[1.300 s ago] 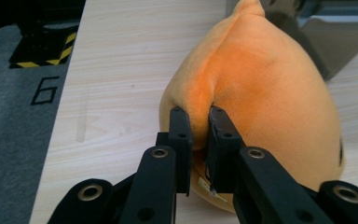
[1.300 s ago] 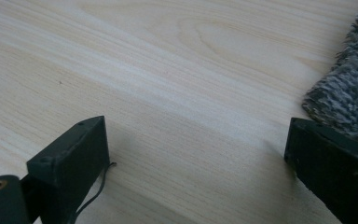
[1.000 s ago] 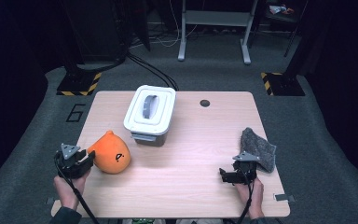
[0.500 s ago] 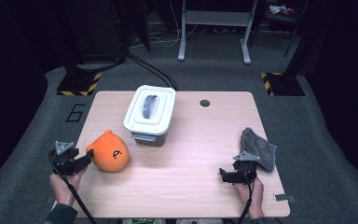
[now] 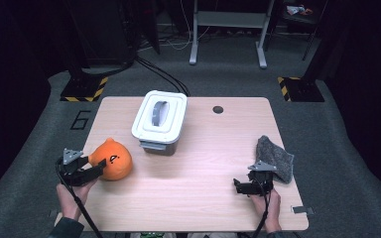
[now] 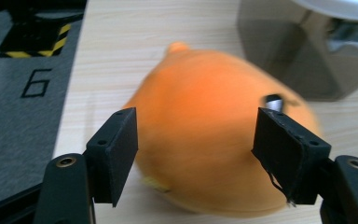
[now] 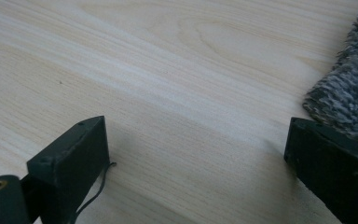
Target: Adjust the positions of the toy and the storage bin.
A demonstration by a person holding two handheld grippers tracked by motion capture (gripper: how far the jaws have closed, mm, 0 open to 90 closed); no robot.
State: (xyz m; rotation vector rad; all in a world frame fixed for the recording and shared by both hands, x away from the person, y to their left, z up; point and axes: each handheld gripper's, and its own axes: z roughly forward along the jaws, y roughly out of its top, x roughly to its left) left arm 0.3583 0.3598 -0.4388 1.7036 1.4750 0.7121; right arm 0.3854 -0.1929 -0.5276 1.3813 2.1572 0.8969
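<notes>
Toy time on your table
Your left gripper (image 6: pixel 196 154) has just been opening; the orange toy (image 6: pixel 205 144) sits loose between its jaws, grey box (image 6: pixel 303 51) beyond. Your right gripper (image 7: pixel 200 158) is open, fuzzy cloth (image 7: pixel 349 98) beside one jaw.

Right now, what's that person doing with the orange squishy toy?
A person holds a hand-held gripper in each hand at a wooden table. The left hand-held gripper has just been opening its jaws; the orange plush toy sits on the table between them, apparently let go. The right hand-held gripper rests open over bare wood beside a grey fuzzy cloth. A white-lidded bin stands behind the toy.
</notes>
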